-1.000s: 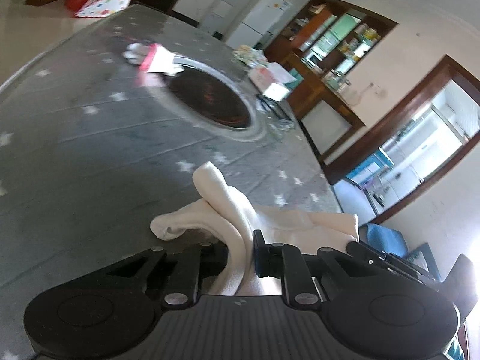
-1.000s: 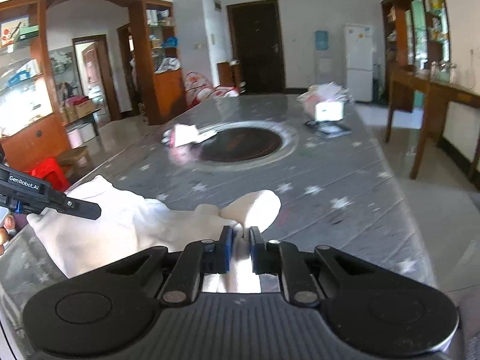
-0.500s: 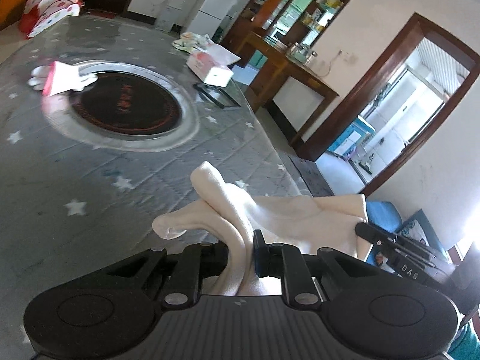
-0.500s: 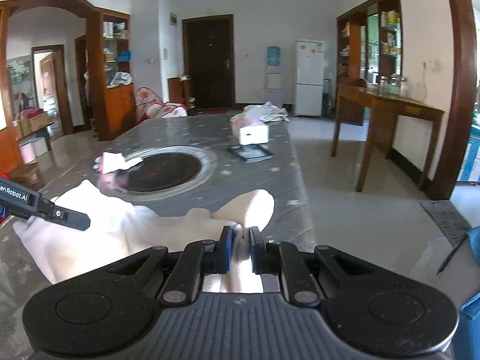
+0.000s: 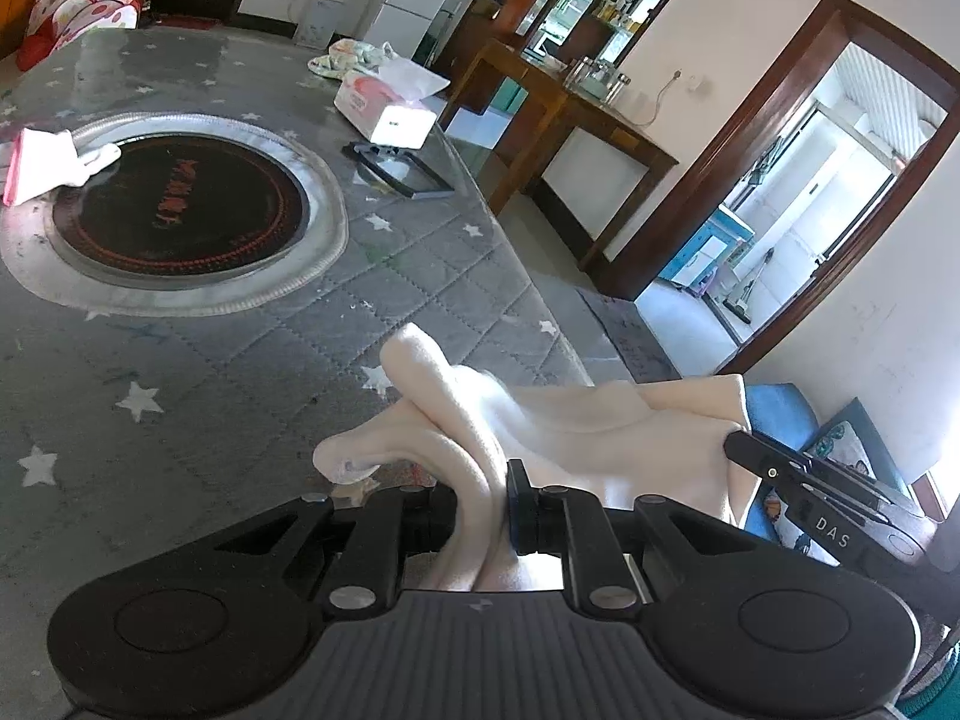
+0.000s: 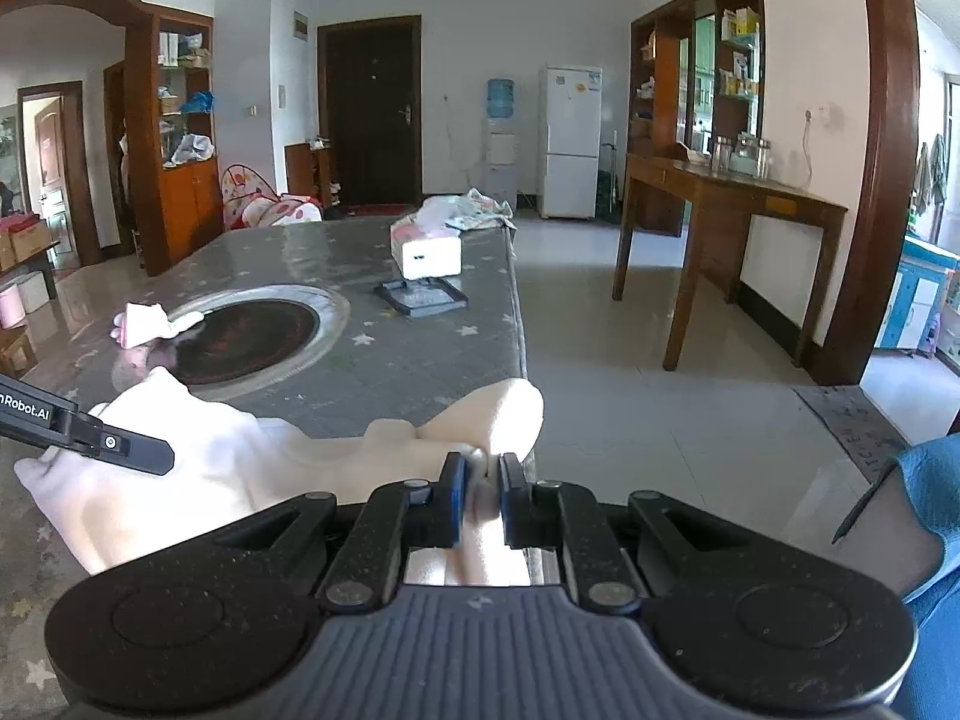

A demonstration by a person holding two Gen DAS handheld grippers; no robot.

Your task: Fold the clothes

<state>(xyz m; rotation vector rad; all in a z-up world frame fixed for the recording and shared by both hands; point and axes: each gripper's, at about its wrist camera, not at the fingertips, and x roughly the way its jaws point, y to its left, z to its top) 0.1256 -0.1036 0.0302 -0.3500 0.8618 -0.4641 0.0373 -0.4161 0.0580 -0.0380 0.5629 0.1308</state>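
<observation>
Both tools are clamped on the cream garment (image 5: 576, 426) at the near corner of the counter (image 5: 228, 372). The left tool (image 5: 483, 498) pinches a thick rolled fold of it between its fingers, and the cloth spreads rightward to where the right tool (image 6: 478, 483) grips its own bunched edge. From the right wrist view the garment drapes across the counter's corner, one rounded lobe poking out past the edge over the tiled floor.

Further up the counter sits a round dark hotplate (image 5: 174, 204) in a silver ring, with a small pink-and-white folded item (image 5: 45, 162) touching its far-left rim. Beyond it, well apart from the garment, a tissue box (image 6: 426, 249) stands beside a flat black tray (image 6: 423, 295), and a patterned cloth (image 6: 477, 207) is heaped at the far end. The stretch between hotplate and garment holds only the starred grey cover.
</observation>
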